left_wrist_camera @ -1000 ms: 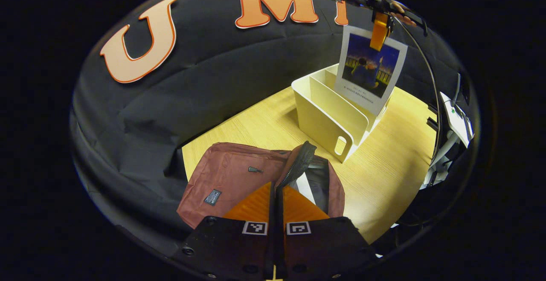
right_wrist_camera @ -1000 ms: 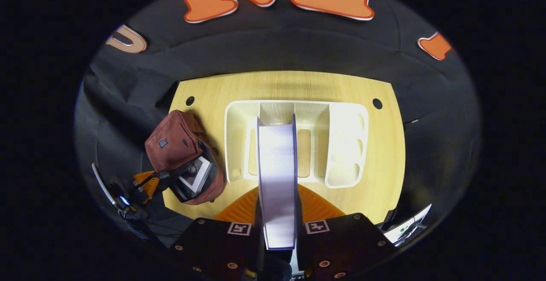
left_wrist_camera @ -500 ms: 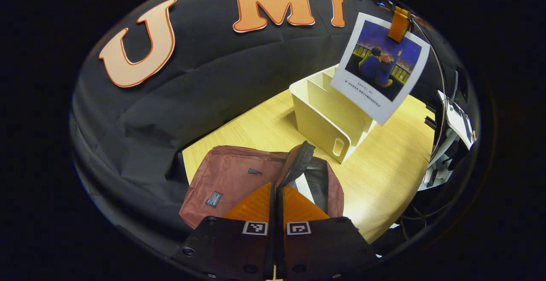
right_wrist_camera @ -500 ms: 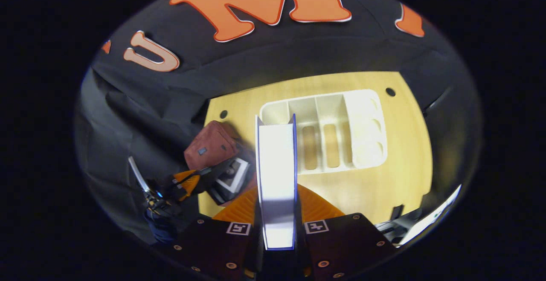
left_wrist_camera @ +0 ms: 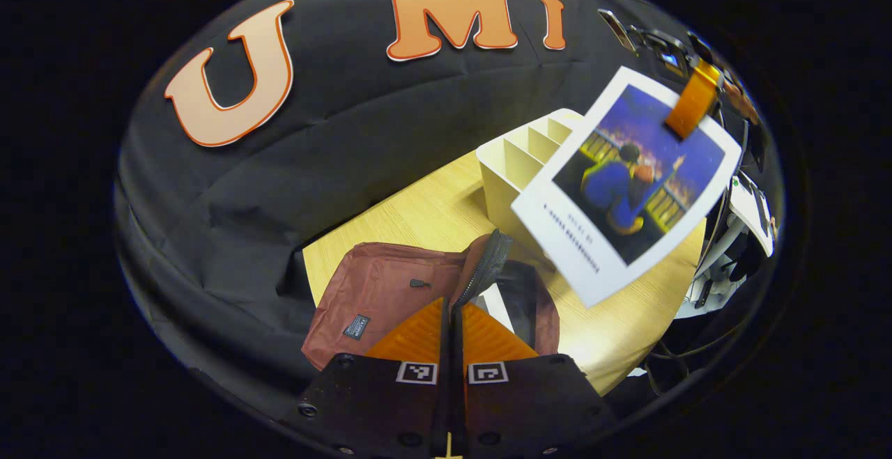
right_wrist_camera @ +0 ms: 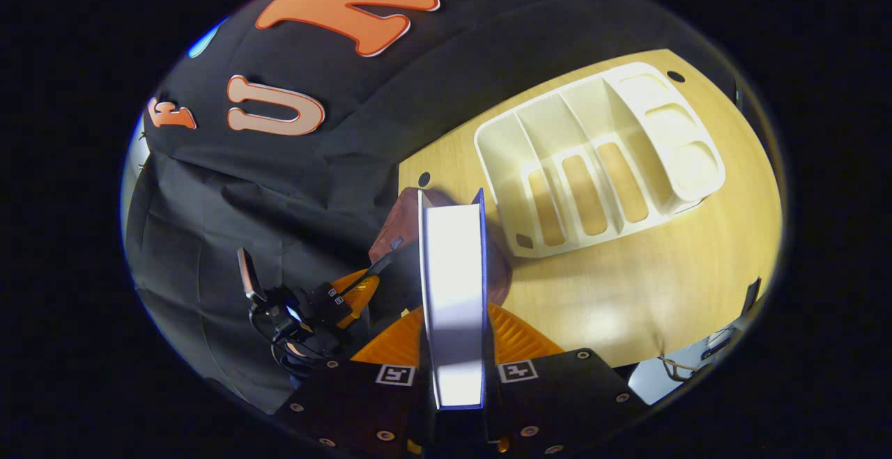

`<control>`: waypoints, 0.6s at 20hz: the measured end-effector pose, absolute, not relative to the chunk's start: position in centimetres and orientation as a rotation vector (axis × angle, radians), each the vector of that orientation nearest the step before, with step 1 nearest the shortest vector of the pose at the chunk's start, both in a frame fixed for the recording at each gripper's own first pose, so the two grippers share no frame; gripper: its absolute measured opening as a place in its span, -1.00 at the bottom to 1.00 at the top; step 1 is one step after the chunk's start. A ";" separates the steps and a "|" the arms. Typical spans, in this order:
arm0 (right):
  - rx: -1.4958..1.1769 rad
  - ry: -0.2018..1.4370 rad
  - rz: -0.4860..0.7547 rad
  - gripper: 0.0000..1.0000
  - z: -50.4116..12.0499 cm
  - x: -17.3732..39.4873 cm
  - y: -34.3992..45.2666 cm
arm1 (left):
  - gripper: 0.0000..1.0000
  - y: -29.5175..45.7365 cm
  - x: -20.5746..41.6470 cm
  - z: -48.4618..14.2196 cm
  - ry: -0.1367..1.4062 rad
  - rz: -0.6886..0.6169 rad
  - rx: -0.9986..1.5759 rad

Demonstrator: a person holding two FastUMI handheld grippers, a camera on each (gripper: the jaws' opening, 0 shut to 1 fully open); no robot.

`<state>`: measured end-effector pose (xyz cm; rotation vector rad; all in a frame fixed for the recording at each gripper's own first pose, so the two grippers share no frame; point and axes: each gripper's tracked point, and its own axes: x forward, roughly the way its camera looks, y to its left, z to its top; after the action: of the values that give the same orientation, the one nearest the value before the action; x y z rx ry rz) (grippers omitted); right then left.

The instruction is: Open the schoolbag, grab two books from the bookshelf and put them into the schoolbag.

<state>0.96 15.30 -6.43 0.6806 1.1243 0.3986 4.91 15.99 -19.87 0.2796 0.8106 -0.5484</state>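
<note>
I see one book (left_wrist_camera: 631, 184) pinched between the fingers of my right gripper (right_wrist_camera: 453, 347); its cover has a white border around a blue evening picture, and it hangs tilted in the air above the desk (left_wrist_camera: 418, 219), near the schoolbag (left_wrist_camera: 380, 292). The schoolbag is dark red with a black zipper, its mouth is open, and one more white-edged book sits inside. My left gripper (left_wrist_camera: 451, 337) pinches the zipper edge. One cream bookshelf (right_wrist_camera: 599, 166) stands with four slots.
</note>
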 end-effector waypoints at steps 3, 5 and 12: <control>0.753 1.141 0.432 -0.43 -9.2 -0.3 18.6 | -0.96 16.2 4.9 -19.5 0.810 -0.541 0.277; 0.782 1.143 0.424 -0.43 -11.0 -0.3 20.2 | -0.96 16.1 4.8 -19.2 0.808 -0.541 0.275; 0.918 1.123 0.381 -0.43 -16.1 1.7 25.5 | -0.96 15.6 4.4 -18.5 0.801 -0.544 0.269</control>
<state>1.66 25.54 -16.15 0.9184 1.1231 0.3807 4.39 15.63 -18.52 0.2689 0.8011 -0.5442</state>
